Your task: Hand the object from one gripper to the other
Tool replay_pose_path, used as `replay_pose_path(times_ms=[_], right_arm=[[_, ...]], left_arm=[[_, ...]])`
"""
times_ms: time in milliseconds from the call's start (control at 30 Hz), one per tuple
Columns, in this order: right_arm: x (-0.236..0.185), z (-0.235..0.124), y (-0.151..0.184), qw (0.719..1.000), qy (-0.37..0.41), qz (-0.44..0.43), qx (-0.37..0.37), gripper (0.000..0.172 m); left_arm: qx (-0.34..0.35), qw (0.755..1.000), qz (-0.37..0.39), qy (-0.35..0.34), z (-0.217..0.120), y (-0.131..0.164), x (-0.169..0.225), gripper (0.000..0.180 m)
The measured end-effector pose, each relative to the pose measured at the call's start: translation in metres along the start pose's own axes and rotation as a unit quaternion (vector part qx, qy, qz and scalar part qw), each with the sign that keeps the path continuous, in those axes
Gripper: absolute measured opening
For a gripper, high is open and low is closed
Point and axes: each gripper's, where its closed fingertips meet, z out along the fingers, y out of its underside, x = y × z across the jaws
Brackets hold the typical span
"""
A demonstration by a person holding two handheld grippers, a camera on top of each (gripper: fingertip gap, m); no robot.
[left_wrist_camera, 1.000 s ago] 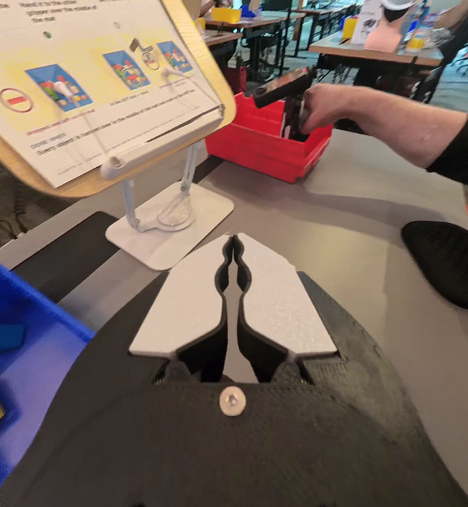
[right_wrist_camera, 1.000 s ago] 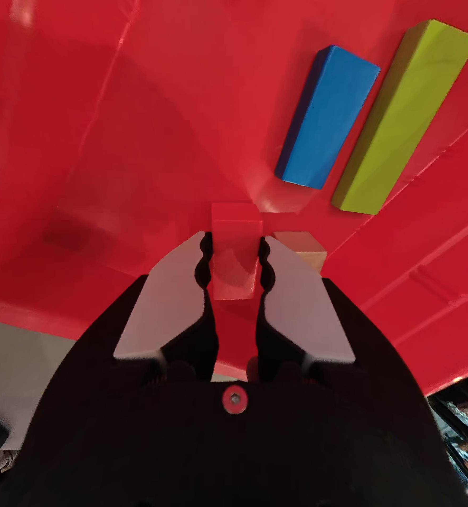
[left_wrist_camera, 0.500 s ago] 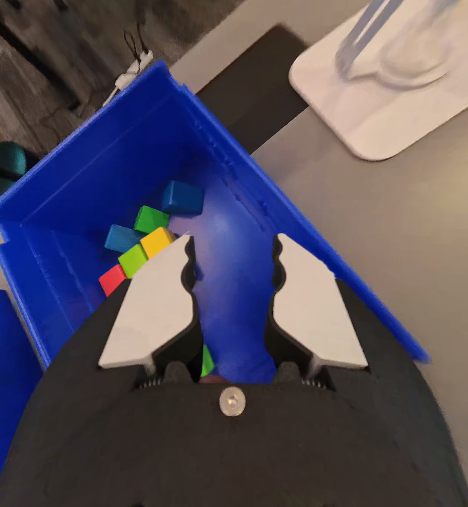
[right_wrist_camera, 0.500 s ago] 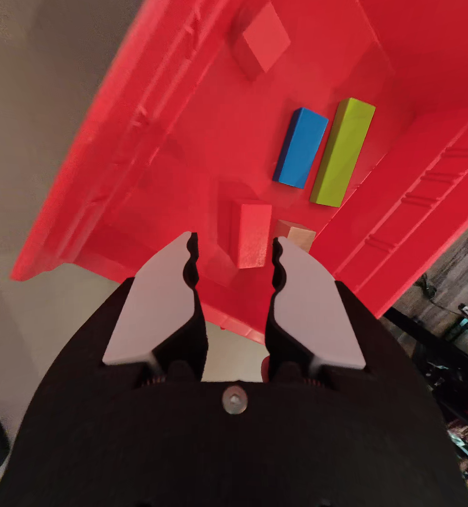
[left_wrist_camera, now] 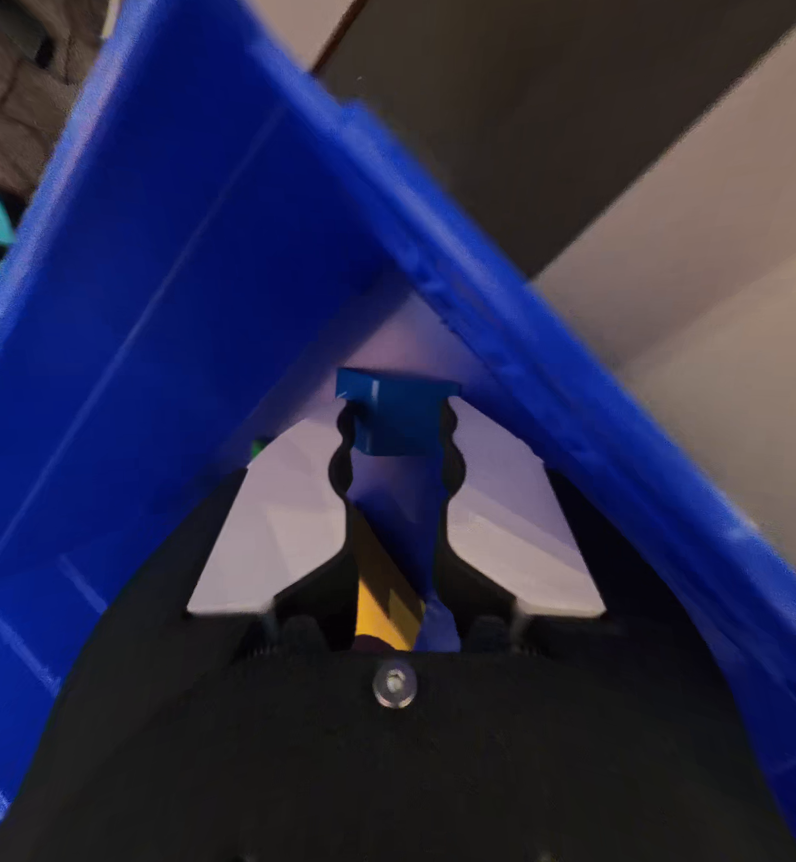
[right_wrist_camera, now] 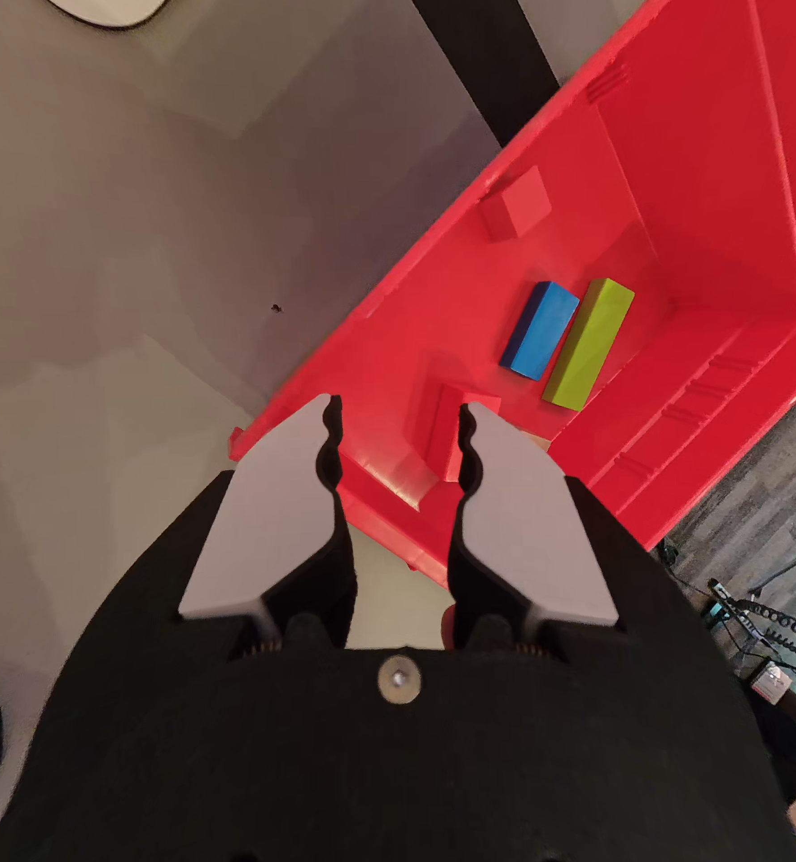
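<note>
Change on both sides since half a second ago. Left gripper [left_wrist_camera: 397,434], then spread wide above the blue bin [left_wrist_camera: 176,280], is now lowered into it near the far corner, and its fingers are narrowed onto a dark blue block [left_wrist_camera: 400,420]. Both pads appear pressed against the block's sides, though the frame is motion-blurred. Right gripper [right_wrist_camera: 398,410], seen clamped on a long red block [right_wrist_camera: 442,434] a second ago, is now spread and empty. It is pulled further back, above the near corner of the red bin [right_wrist_camera: 713,163] where that bin meets the desk [right_wrist_camera: 106,233]. The red block is left lying on the bin floor.

Meaning, as a judgement: one transfer cycle is closed and the next is started. The dark blue block is taken as the new object. Lift-out and the pass to the right gripper are not yet done.

Counts:
- Red bin: 2 red blocks (the long one, plus a red cube [right_wrist_camera: 524,205] at the desk-side wall), 1 light blue bar [right_wrist_camera: 543,331], 1 lime bar [right_wrist_camera: 589,343] and 1 tan block [right_wrist_camera: 539,441], mostly hidden behind the right finger.
- Blue bin: 1 dark blue block, 1 yellow block [left_wrist_camera: 382,601] and 1 green sliver [left_wrist_camera: 259,448]. The rest is hidden by the gripper body.
- Bins: 2. Grippers: 2.
</note>
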Motion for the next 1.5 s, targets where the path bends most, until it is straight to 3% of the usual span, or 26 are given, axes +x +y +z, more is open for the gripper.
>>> replay_pose_path(times_ms=[200, 267, 367, 433, 567, 633, 733, 867, 1067, 1233, 1400, 1500], right_arm=[[-0.004, -0.002, -0.003, 1.0, -0.005, -0.008, 0.013, 0.043], [-0.006, -0.003, -0.002, 1.0, -0.004, -0.011, 0.013, 0.044], [-0.008, -0.007, -0.001, 1.0, -0.002, -0.01, 0.015, 0.044], [-0.009, -0.009, -0.001, 1.0, -0.002, -0.007, 0.018, 0.044], [-0.012, -0.012, -0.001, 1.0, 0.003, -0.002, 0.017, 0.042], [-0.014, -0.014, -0.003, 1.0, 0.004, -0.001, 0.018, 0.041], [-0.018, -0.02, -0.006, 1.0, 0.006, -0.002, 0.027, 0.041], [-0.022, -0.025, -0.008, 0.999, 0.006, -0.006, 0.037, 0.042], [-0.018, -0.026, -0.006, 0.999, 0.011, -0.005, 0.047, 0.042], [-0.007, -0.044, -0.007, 0.996, 0.045, 0.0, 0.076, 0.041], [-0.008, -0.091, -0.032, 0.985, 0.079, -0.011, 0.153, 0.04], [-0.057, -0.126, -0.08, 0.962, 0.018, -0.087, 0.259, 0.042]], left_arm=[[-0.018, 0.98, 0.187, 0.062, -0.029, 0.031, 0.048, 0.027], [-0.052, 0.974, 0.211, 0.059, -0.04, 0.051, 0.048, 0.024], [-0.075, 0.989, 0.118, 0.052, -0.058, 0.07, 0.04, 0.037], [-0.091, 0.994, 0.02, 0.053, -0.07, 0.081, 0.042, 0.03], [-0.028, 0.985, -0.149, 0.078, -0.074, 0.07, 0.064, 0.039], [-0.035, 0.977, -0.202, 0.058, -0.063, 0.074, 0.063, 0.047], [-0.072, 0.961, -0.253, 0.084, -0.041, 0.08, 0.071, 0.062], [-0.067, 0.953, -0.289, 0.068, -0.032, 0.071, 0.059, 0.052], [-0.074, 0.971, -0.223, 0.033, -0.029, 0.069, 0.051, 0.041], [-0.02, 0.989, -0.141, 0.032, -0.043, 0.073, 0.052, 0.039], [0.038, 0.997, -0.06, -0.001, -0.093, 0.076, 0.05, 0.038], [0.096, 0.995, -0.002, 0.017, -0.14, 0.062, 0.067, 0.038]])
